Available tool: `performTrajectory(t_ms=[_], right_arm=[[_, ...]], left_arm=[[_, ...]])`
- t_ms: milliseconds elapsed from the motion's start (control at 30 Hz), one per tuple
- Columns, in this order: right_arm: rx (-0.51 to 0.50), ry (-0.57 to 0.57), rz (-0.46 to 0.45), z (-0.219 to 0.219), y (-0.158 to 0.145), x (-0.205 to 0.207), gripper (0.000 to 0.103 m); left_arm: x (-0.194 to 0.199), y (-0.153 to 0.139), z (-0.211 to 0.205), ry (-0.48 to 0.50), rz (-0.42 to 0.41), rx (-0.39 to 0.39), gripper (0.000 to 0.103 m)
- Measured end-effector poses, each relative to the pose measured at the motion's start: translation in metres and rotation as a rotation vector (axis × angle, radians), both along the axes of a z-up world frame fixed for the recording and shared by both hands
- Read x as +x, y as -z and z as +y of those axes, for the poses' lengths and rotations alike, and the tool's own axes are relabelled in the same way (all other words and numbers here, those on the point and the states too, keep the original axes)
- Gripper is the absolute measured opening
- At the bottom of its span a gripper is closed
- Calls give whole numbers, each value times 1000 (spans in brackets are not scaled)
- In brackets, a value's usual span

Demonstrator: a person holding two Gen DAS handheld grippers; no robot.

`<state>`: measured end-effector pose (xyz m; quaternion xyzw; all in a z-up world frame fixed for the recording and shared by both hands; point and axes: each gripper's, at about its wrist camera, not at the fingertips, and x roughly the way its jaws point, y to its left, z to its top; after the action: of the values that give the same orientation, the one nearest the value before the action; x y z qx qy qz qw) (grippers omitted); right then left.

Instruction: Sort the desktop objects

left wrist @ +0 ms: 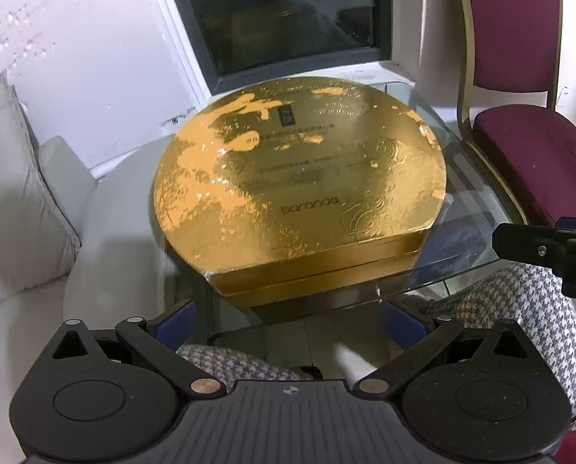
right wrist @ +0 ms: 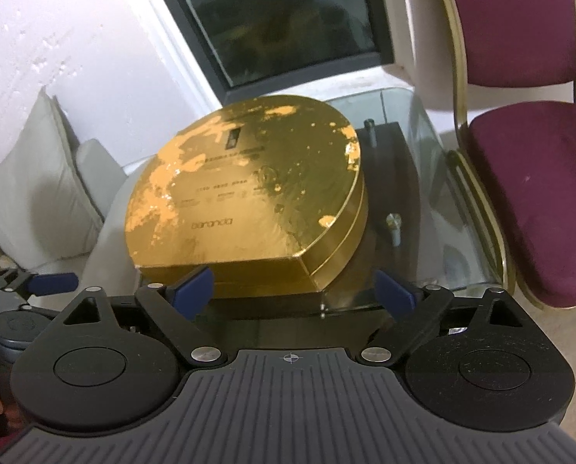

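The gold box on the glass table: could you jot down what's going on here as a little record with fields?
Main object: gold box, round with one flat side, lid on
Lettering: "baranda" on the lid
Resting on: glass table
Left tool: open, nothing between its pads, short of the box's flat side
Right tool: open, empty, near the box's front corner
Nearby: maroon chair to the right, grey cushion to the left, dark window behind

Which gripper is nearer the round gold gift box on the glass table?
Right. The right gripper sits open at the round gold gift box's straight front edge, not touching. The left gripper hangs open, farther back from the box, off the glass table's edge.
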<state>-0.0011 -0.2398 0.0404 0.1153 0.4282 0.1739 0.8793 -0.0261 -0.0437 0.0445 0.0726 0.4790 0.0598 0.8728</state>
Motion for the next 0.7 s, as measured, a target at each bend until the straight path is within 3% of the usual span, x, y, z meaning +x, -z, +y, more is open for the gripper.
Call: performTrajectory(t_ms=[700], right_arm=[[-39, -20, 30, 9, 9, 3, 94]], left_arm=[[1, 12, 3, -12, 30, -22, 102]])
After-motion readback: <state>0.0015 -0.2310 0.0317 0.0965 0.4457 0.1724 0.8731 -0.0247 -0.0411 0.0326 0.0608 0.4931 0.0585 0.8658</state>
